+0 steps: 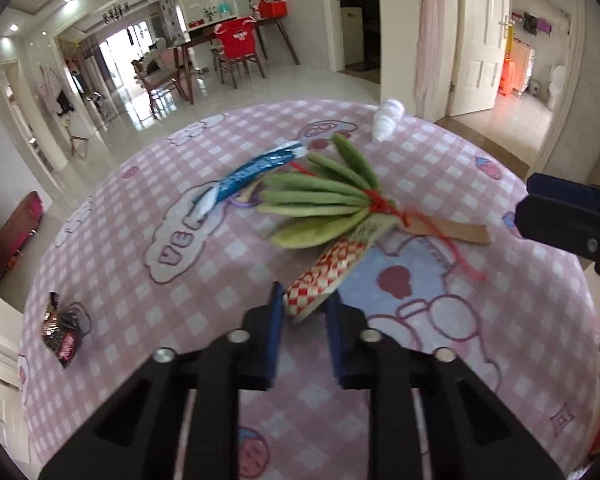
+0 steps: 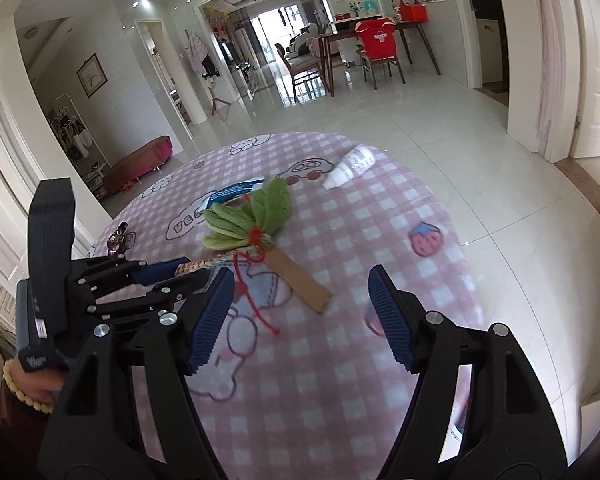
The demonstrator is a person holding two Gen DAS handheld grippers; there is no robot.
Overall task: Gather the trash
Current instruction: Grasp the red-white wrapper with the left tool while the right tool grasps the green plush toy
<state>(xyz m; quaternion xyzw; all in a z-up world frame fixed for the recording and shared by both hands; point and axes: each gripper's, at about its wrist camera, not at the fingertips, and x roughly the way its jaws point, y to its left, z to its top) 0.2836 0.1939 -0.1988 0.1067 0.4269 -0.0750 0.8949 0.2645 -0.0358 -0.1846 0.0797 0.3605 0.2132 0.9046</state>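
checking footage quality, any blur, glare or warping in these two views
Left wrist view: strong fisheye bend, the table domes; the woven strip at the left gripper is motion-smeared; the far window is blown out. Right wrist view: same warping; the cloth pattern near the right gripper is blurred; ceiling spots flare and the floor shines.

We find a table covered by a pink checked cloth [image 1: 148,208] with cartoon prints. Lying on it: a blue wrapper [image 1: 248,174], a green leaf ornament [image 1: 320,200] with red cord and card tag, a white bottle [image 2: 350,167] on its side, and a dark candy wrapper [image 1: 60,328].
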